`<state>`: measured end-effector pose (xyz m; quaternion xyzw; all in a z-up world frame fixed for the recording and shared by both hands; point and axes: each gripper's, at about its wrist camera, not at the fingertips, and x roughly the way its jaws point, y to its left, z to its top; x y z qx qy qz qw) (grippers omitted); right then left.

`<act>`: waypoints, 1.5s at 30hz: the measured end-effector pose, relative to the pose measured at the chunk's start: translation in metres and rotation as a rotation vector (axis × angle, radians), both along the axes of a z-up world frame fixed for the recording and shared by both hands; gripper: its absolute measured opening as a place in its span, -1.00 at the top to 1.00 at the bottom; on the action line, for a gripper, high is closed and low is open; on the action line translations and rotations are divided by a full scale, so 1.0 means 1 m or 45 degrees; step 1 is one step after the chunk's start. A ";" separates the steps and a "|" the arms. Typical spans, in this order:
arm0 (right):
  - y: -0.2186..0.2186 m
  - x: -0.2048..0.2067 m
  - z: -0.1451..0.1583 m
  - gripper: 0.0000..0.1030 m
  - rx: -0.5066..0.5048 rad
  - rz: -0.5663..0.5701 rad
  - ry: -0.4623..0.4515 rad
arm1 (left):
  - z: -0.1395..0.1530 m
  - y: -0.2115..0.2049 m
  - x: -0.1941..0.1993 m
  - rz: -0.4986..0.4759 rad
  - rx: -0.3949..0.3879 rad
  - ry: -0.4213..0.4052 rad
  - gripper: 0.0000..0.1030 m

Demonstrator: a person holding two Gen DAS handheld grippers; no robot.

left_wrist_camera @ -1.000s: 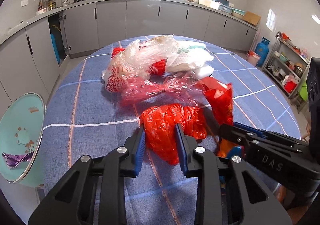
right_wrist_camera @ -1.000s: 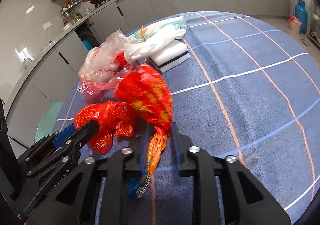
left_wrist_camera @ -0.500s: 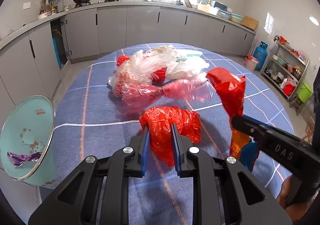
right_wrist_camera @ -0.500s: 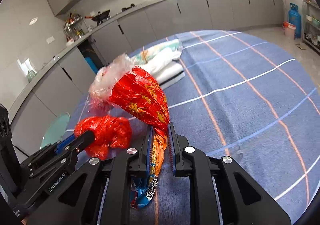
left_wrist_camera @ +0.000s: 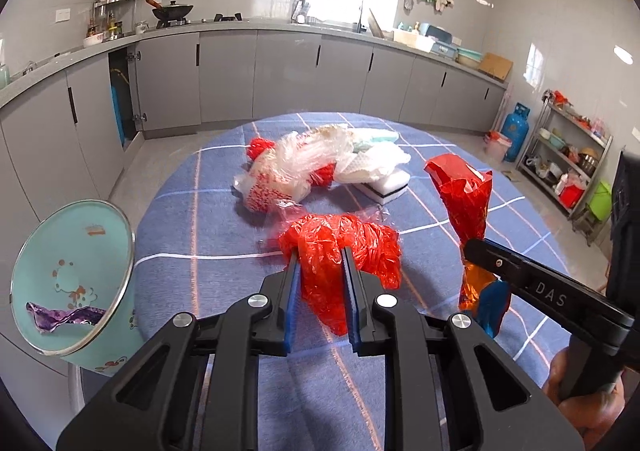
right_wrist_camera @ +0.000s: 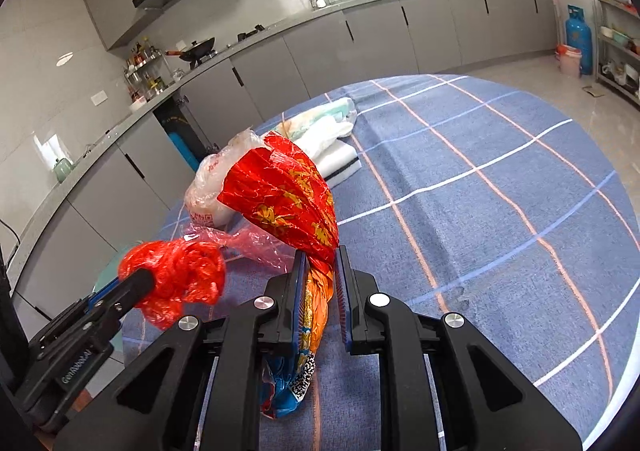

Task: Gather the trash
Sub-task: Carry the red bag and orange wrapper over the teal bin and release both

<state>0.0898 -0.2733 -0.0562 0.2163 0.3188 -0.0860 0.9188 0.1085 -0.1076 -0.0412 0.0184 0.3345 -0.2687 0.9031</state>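
Left gripper (left_wrist_camera: 320, 271): closed on a crumpled red plastic bag (left_wrist_camera: 344, 247), lifted above the table (left_wrist_camera: 224, 235).
Right gripper (right_wrist_camera: 320, 271): clamped around the twisted middle of a red and orange snack wrapper (right_wrist_camera: 284, 195), whose top fans out above the fingers and whose blue end hangs below.
Bin (left_wrist_camera: 72, 275): light blue, tilted, just off the table's left edge; a purple wrapper (left_wrist_camera: 64, 317) lies inside.
Table's far side: a clear plastic bag (left_wrist_camera: 296, 167) with red print, touching a white sponge (left_wrist_camera: 386, 185).
Pink film (right_wrist_camera: 248, 243): on the table just in front of the clear bag.

"DAS" on the right claw (left_wrist_camera: 478, 251) — "GenRobot.AI" on the left claw (right_wrist_camera: 140, 279)
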 end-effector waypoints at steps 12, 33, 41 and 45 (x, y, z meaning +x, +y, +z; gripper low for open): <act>0.015 0.001 0.003 0.70 -0.024 0.036 -0.009 | 0.017 0.035 -0.001 0.054 -0.092 -0.027 0.64; 0.095 0.050 0.037 0.70 -0.080 0.307 -0.076 | 0.026 0.114 0.027 0.376 -0.072 -0.057 0.64; 0.140 0.076 0.041 0.70 -0.090 0.422 -0.075 | 0.025 0.155 0.038 0.500 -0.069 -0.061 0.64; 0.161 0.086 0.043 0.70 -0.105 0.464 -0.075 | 0.025 0.174 0.042 0.545 -0.074 -0.064 0.64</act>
